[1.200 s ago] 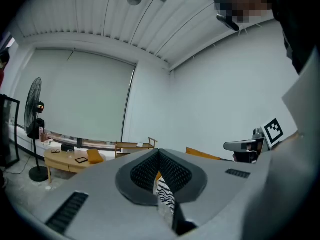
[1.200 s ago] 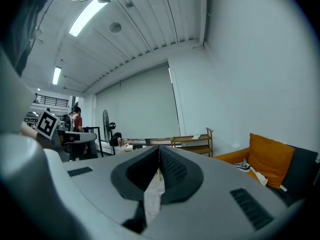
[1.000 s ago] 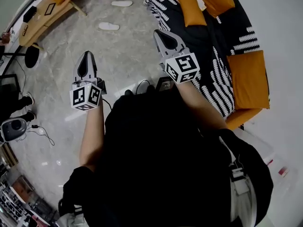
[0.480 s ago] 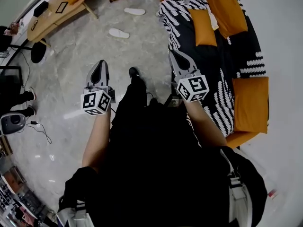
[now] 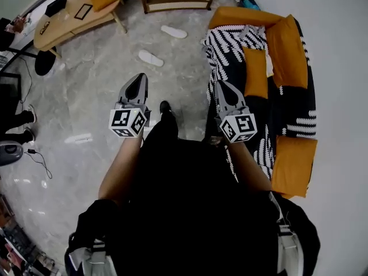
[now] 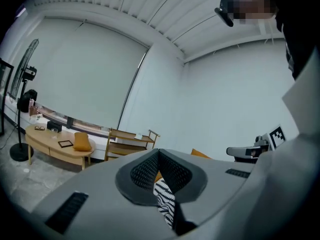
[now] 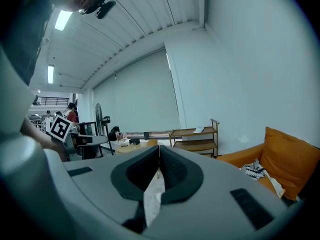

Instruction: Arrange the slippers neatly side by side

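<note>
White slippers [image 5: 150,58] apart on grey floor [image 5: 86,96]; left claw [image 5: 140,77], right claw [image 5: 222,85] closed.

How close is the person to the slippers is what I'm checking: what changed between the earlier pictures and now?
The person walked forward: the near slipper and the far slipper now lie closer ahead, and the sofa has drawn alongside on the right. Nothing was grasped or released. Unchanged: left gripper and right gripper shut and empty, slippers apart on the floor.
</note>
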A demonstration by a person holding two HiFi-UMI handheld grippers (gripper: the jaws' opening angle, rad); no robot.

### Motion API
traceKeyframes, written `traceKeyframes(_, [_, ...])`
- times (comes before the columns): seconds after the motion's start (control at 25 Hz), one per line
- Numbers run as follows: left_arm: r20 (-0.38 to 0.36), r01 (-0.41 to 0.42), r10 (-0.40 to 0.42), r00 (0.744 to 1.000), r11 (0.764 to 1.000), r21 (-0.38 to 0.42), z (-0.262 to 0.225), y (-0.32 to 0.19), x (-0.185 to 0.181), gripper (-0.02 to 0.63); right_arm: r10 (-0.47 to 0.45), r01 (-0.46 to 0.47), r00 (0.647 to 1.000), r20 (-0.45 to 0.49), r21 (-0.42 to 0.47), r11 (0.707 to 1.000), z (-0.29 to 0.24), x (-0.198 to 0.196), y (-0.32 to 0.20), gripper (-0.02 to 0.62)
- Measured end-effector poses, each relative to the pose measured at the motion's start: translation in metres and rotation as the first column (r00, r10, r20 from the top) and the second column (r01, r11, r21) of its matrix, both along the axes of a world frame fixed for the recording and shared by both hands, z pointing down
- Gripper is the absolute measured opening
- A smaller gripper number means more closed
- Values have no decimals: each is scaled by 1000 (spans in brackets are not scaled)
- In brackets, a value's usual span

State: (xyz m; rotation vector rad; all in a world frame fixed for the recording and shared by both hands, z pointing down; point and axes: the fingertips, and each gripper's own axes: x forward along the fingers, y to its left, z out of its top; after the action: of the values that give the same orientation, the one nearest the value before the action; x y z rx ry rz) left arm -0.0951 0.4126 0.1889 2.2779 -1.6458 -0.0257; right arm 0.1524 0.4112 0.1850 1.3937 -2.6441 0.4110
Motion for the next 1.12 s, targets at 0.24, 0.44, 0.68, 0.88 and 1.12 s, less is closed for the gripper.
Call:
traceKeyframes(0.24, [44, 58, -59, 997, 998, 12, -3, -81, -41, 17, 10, -10, 1000, 13, 13, 1000, -15, -33, -89, 32])
traceKeyframes(0.44, [29, 92, -91, 995, 996, -3, 8, -137, -57, 17, 9, -10, 1000, 6, 16, 1000, -16, -42, -142, 32])
traceKeyframes(0.68, [9, 100, -100, 995, 994, -30, 21, -189, -58, 17, -5, 5, 1000, 3, 1, 1000, -3, -42, -205, 32])
traceKeyframes(0.88, [-13, 168, -169, 986, 984, -60, 36, -245, -53, 17, -102, 101, 994, 31, 13, 995, 13, -58, -278, 32])
traceKeyframes(1.12, [3, 308, -309, 951, 944, -119, 55, -333, -38, 17, -235, 235, 971, 52, -6, 972, 27, -39, -388, 32])
